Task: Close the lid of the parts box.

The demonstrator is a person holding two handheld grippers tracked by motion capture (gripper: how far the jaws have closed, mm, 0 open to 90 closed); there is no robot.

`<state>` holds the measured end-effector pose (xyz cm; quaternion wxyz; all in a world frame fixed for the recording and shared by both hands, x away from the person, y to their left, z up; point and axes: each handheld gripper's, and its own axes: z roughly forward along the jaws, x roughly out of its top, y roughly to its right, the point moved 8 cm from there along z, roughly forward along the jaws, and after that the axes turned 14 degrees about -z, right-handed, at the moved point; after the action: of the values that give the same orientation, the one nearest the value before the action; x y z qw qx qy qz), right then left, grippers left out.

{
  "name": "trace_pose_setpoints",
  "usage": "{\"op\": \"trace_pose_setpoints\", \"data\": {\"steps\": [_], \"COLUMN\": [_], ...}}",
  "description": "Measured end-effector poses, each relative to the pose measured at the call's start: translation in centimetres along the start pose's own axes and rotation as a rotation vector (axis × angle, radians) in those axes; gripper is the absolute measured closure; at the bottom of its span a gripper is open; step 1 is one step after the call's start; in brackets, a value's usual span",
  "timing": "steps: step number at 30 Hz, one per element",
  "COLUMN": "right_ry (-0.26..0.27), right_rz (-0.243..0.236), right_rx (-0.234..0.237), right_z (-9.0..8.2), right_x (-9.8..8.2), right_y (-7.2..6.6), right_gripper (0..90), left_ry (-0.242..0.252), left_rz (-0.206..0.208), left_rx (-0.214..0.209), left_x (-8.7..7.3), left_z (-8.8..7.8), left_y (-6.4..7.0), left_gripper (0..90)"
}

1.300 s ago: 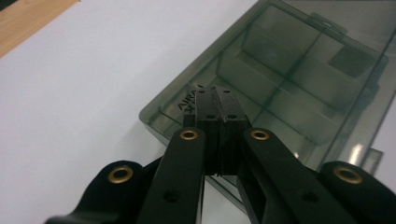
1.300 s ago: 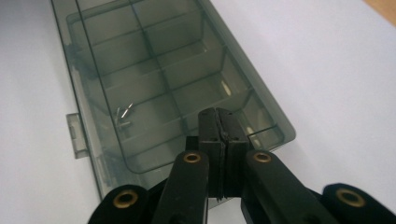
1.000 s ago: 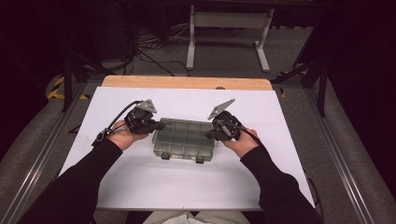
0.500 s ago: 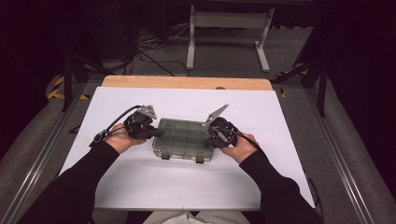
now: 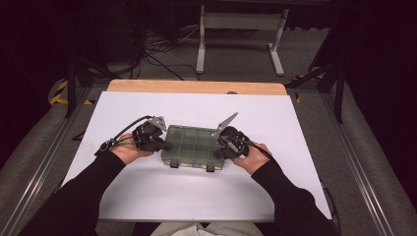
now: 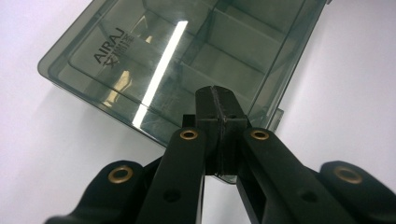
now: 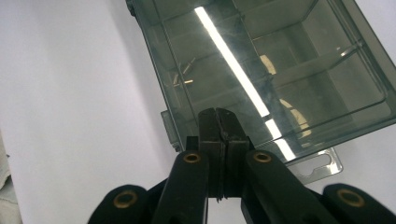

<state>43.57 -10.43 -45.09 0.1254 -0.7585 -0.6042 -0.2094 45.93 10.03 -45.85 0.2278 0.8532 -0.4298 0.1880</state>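
Surface: white sheet [image 5: 147, 196] over a wooden table [image 5: 196, 87]; dark room, cables on the floor beyond.
Near edge: person's sleeves enter from below; a hand behind each tool.
Left gripper [image 5: 164, 145]: jaws pressed together, nothing between them; tips against the left end of the compartment box [image 5: 194, 147].
Right gripper [image 5: 221, 146]: jaws likewise pressed together, empty; tips at the box's right end.
Compartment box: smoky clear plastic, lid shut, latches on the near side; mid-table, flat.
Change: both tools have closed in from either side, bracketing the box.
Meaning: probably a squeeze-and-shift or steadying push; no pinch made.
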Motion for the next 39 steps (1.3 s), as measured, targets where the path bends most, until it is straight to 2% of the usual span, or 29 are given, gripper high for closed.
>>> {"op": "trace_pose_setpoints", "data": {"steps": [11,18,19,23,24,25,27,28,30,33,37,38,39], "right_ry": [-0.001,-0.015,-0.014,-0.015,-0.021,-0.054,-0.065,-0.072,-0.070,-0.056,-0.052,-0.052,-0.043], "right_rz": [0.017,0.023,0.032,0.041,0.045,0.041,0.038,0.030,0.022,0.039,0.051,0.054,0.054], "right_rx": [0.032,0.028,0.031,0.037,0.033,0.036,0.034,0.019,0.000,0.014,0.003,0.003,0.002], "right_z": [0.0,0.0,0.0,0.0,0.1,0.3,0.5,0.6,0.6,0.6,0.4,0.4,0.3], "right_x": [0.0,0.0,0.0,0.0,0.0,-0.1,-0.1,0.0,0.1,0.0,-0.3,-0.4,-0.6], "right_y": [-0.4,-0.5,-0.5,-0.4,-0.4,-0.5,-0.8,-0.8,-0.9,-0.7,-0.5,-0.5,-0.7], "right_gripper": [90.0,90.0,90.0,90.0,90.0,90.0,90.0,90.0,90.0,90.0,89.5,89.8,89.8], "left_ry": [-0.006,-0.002,-0.003,0.001,-0.033,-0.023,-0.017,-0.015,-0.008,-0.009,-0.009,-0.005,0.010], "left_rz": [0.003,0.035,0.039,0.035,0.038,0.040,0.040,0.038,0.037,0.038,0.044,0.041,0.036], "left_rx": [-0.011,0.012,0.026,0.033,0.051,0.040,0.014,0.012,0.009,0.013,0.021,0.019,-0.002], "left_x": [-0.3,-0.2,-0.2,-0.2,-0.5,-0.5,-0.5,-0.5,-0.5,-0.4,-0.5,-0.5,-0.5], "left_z": [0.2,0.5,0.5,0.6,0.9,1.0,1.1,1.1,1.1,1.1,1.0,0.9,0.7], "left_y": [0.3,0.8,0.8,0.9,0.8,0.9,1.3,1.3,1.3,1.2,1.2,1.3,1.5], "left_gripper": [89.5,89.6,89.6,89.7,89.8,89.8,89.8,89.8,89.7,89.5,87.5,86.8,84.3]}}
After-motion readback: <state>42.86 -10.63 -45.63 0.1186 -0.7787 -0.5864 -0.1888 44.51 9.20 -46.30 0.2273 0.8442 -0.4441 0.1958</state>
